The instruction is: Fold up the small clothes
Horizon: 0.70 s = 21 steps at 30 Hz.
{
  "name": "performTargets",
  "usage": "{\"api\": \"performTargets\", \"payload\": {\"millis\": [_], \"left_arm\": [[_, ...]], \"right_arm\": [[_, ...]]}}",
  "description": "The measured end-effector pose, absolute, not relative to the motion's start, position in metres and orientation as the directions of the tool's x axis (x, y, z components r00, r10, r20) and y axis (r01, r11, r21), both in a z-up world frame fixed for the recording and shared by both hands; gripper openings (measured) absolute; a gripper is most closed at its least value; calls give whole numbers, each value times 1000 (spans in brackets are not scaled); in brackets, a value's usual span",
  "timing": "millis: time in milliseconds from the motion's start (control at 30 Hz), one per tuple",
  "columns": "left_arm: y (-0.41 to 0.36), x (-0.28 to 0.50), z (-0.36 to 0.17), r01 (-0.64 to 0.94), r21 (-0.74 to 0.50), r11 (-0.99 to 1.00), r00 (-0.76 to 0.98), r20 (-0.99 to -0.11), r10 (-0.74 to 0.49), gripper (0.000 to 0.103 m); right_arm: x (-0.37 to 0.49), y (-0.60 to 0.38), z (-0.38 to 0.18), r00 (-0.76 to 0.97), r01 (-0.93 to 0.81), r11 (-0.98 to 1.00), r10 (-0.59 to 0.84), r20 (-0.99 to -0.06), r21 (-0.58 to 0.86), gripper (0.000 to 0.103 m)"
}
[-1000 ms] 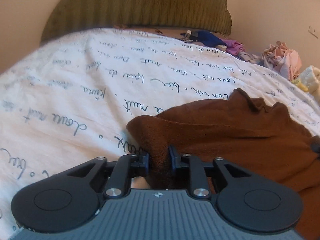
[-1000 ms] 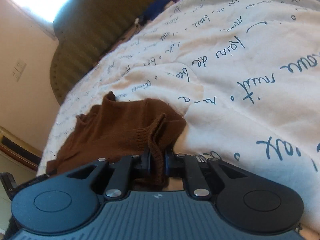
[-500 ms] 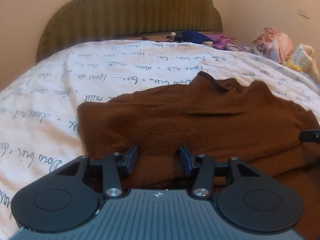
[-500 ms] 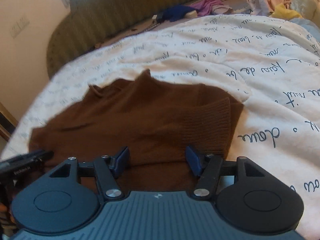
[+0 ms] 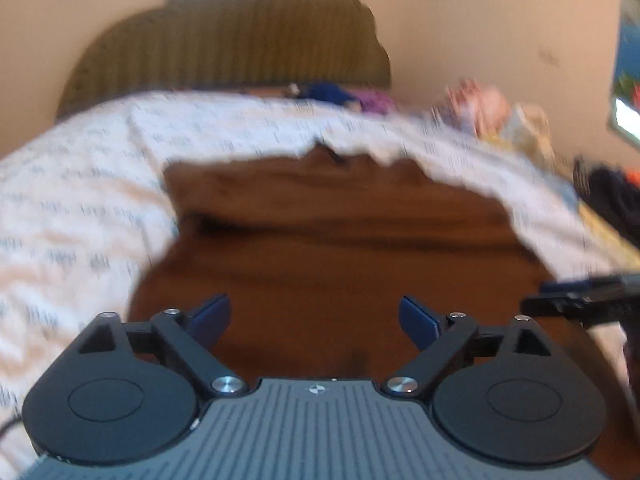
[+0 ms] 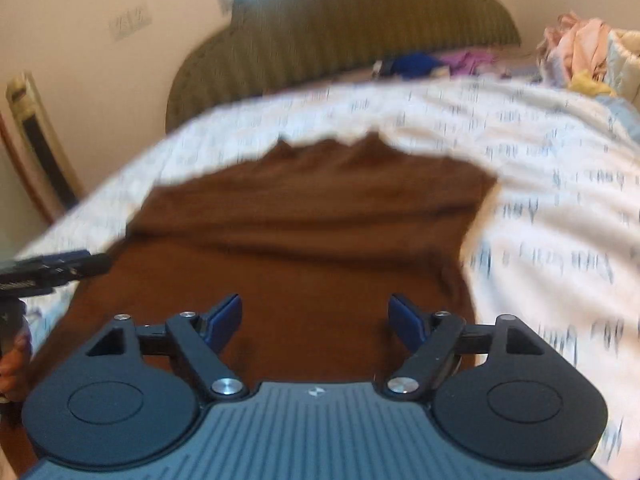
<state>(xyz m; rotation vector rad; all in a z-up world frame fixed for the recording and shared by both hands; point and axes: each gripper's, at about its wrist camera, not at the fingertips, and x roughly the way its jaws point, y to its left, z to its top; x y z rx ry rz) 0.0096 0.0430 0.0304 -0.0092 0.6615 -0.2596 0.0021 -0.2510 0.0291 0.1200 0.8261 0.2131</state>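
Note:
A brown knit sweater [image 5: 328, 240] lies flat on the white script-printed bedspread [image 5: 80, 208], with a fold line across its upper part. It also shows in the right wrist view [image 6: 304, 232]. My left gripper [image 5: 314, 318] is wide open and empty over the sweater's near part. My right gripper [image 6: 314, 318] is wide open and empty over the sweater too. The right gripper's tip [image 5: 580, 300] pokes in at the right of the left wrist view; the left gripper's tip [image 6: 52, 266] pokes in at the left of the right wrist view. Both views are motion-blurred.
An olive ribbed headboard [image 5: 224, 40] stands behind the bed. Blue and purple clothes [image 6: 436, 62] lie near it. A pile of pink and pale clothes [image 6: 580, 52] sits at the right. Dark items [image 5: 616, 196] lie at the bed's right edge.
Both grippers let go of the sweater, opened wide and drew back and up. The sweater now lies flat where the folded edges were laid.

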Motion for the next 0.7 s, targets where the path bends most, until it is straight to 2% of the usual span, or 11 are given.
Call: {"api": "performTargets", "payload": {"millis": [33,67,100,200,233,300,367,400,433,533,700], "left_arm": [[38,8,19,240,-45,970,739,-639,-213,87],[39,9,11,226,-18,974,730,-659,-181,86],[45,9,13,207,-41,977,736,-652,-183,84],[61,0,33,138,-77,987,752,-640,-155,82],[64,-7,39,145,-91,985,752,-637,-170,82],[65,-22,41,186,-103,977,743,-636,-208,94],[58,-32,26,217,-43,975,709,-680,-188,95],[57,-35,16,221,-14,975,690,-704,-167,95],[57,-44,13,224,17,974,715,-682,-153,95],[64,-65,25,192,14,981,723,-678,-132,94],[104,-106,36,106,-164,981,711,-677,-190,95]], "right_arm": [[-2,-250,18,650,-131,981,193,-735,141,80],[-10,-252,15,690,-156,982,185,-700,107,80],[-12,-256,13,694,-138,986,166,-701,96,80],[-21,-261,31,665,-29,990,125,-736,141,80],[-31,-259,38,670,-46,983,162,-725,177,81],[-54,-245,42,679,-131,975,221,-700,180,81],[-64,-227,26,630,-178,980,180,-755,86,83],[-76,-221,19,671,-215,977,156,-725,11,85],[-82,-221,18,689,-222,975,147,-710,-13,87],[-88,-237,39,642,-141,983,183,-745,121,88],[-123,-299,51,606,-25,864,414,-679,504,89]]}}
